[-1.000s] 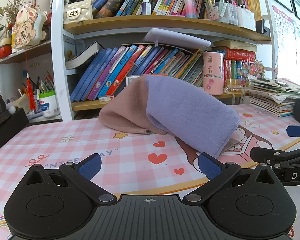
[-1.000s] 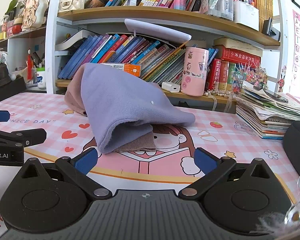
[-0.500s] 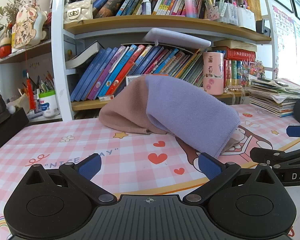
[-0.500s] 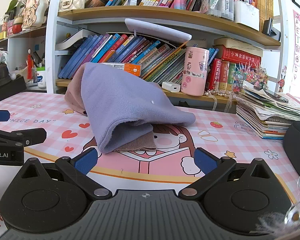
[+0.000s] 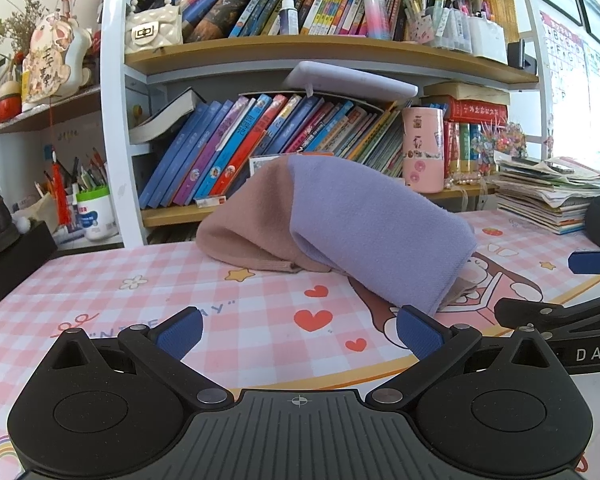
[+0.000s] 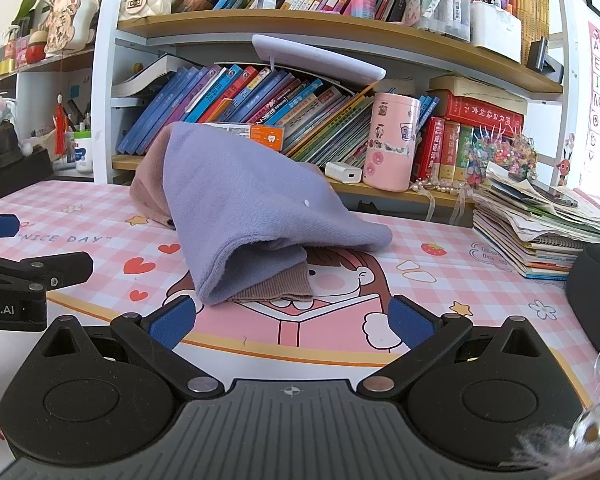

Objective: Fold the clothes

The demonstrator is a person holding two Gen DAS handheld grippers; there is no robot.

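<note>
Pink checked desk mat (image 5: 228, 320), heaped purple-and-tan garment (image 6: 256, 208), left gripper (image 5: 299, 330) and right gripper (image 6: 292, 320) spread wide, empty

your work surface is a desk covered by a pink checked mat (image 5: 148, 280) printed with hearts, stars and a cartoon girl. a bunched purple-and-tan garment (image 5: 364, 228) lies on it near the middle. a stack of notebooks and papers (image 6: 540, 232) sits at the far right, with a dark rounded object (image 6: 596, 280) just beside it.
</note>
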